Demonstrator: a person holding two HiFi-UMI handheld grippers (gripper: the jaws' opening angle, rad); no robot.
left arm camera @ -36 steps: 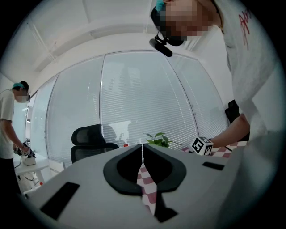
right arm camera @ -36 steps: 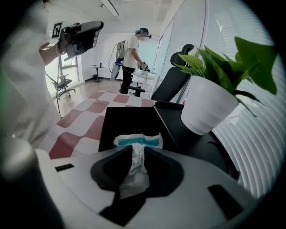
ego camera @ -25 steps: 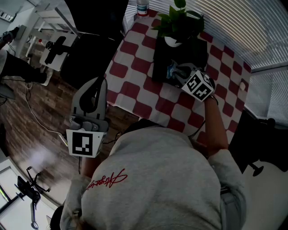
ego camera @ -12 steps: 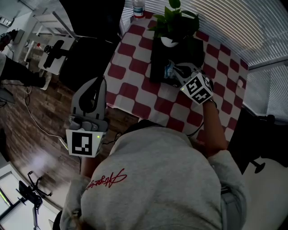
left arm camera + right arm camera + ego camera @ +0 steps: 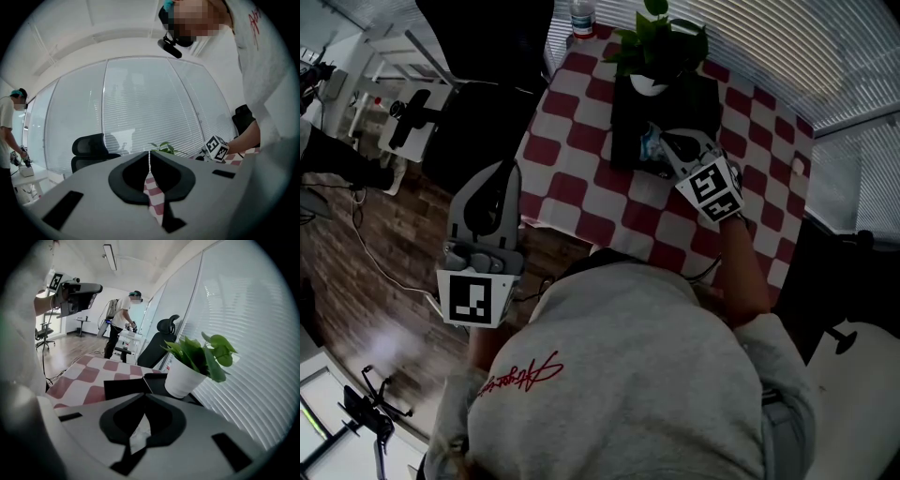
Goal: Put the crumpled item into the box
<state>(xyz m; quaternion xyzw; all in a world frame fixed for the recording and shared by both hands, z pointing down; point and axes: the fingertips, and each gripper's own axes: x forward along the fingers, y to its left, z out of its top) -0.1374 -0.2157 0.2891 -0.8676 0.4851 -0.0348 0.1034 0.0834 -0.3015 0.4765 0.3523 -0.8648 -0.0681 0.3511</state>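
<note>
A black box with open flaps lies on the red-and-white checked table. My right gripper hangs over the box's near right part, shut on a pale crumpled item. In the right gripper view the crumpled item shows between the nearly closed jaws of the right gripper, with the box just ahead. My left gripper is held off the table's left side, above the floor. In its own view the left gripper is shut with nothing in it.
A green plant in a white pot stands at the far end of the box, close ahead in the right gripper view as the pot. A bottle is at the table's far corner. An office chair and a person are beyond the table.
My right gripper with the crumpled item has edged slightly farther over the black box. The left gripper has stayed where it was.
</note>
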